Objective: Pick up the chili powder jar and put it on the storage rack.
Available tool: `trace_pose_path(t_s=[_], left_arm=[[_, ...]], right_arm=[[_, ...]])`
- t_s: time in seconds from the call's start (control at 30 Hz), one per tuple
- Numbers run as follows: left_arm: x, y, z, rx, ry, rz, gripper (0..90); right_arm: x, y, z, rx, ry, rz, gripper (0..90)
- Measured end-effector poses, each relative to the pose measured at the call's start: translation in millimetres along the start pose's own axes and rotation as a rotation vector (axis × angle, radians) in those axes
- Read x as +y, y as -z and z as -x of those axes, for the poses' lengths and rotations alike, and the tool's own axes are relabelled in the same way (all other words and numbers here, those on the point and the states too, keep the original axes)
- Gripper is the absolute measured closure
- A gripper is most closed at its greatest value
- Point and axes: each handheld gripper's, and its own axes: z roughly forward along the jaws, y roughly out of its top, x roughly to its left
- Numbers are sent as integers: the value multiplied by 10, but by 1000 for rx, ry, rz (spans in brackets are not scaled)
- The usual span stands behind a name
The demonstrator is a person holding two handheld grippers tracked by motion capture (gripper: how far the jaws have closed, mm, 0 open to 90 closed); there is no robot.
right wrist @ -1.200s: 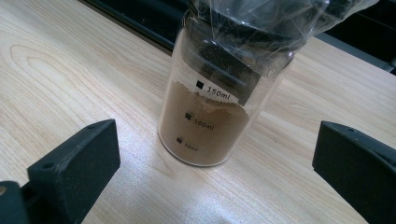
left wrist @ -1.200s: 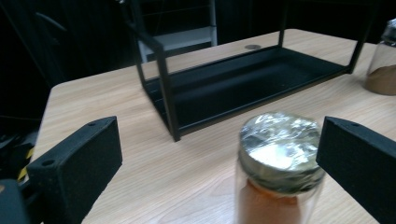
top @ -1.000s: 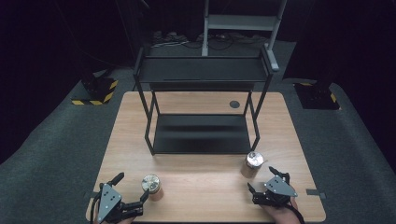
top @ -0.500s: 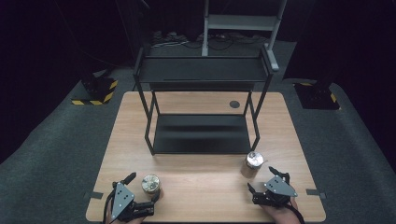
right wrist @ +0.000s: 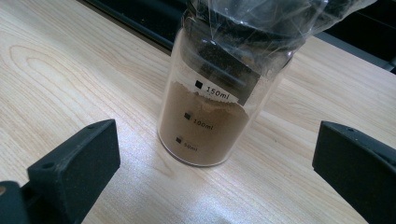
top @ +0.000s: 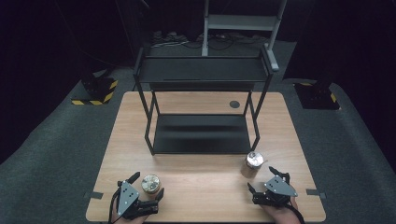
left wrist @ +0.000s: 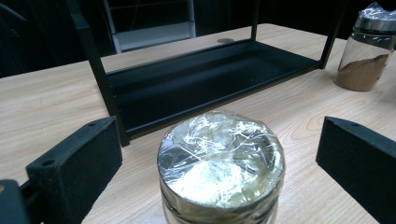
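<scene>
Glass jar, cylindrical with printed volume marks, holds brown powder to just above its 100 ml mark under a crinkled film cover; right claw spread wide, just short of it. Second film-capped jar stands between the wide left claw on the wooden surface, near the black metal rack.

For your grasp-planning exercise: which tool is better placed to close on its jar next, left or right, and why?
Left, probably. The left tool already has its open jaws on either side of the foil-topped jar. The right tool is open too, but the brown-powder jar stands ahead of its jaws, so it must advance first.
</scene>
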Motion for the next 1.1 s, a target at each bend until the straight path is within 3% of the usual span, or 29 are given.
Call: trace_pose_path(t_s=[0.27,0.3,0.37,0.77,0.83,1.1], left_arm=[[-53,-13,-10,1,-2,-1,76],[-68,-2,-21,9,23,3,90],[-83,13,-47,9,37,8,139],[-148,23,-99,-30,27,18,286],[-146,23,-83,-32,-1,19,337],[-135,25,-79,-30,-5,16,345]], right_arm=[[4,-2,0,-1,-3,-2,0],[3,-1,-1,-2,-3,-2,0],[-1,1,-2,-2,-4,0,0],[0,1,-1,-3,-7,0,0],[1,0,1,-2,-6,-1,0],[3,-1,5,-1,-8,-2,0]])
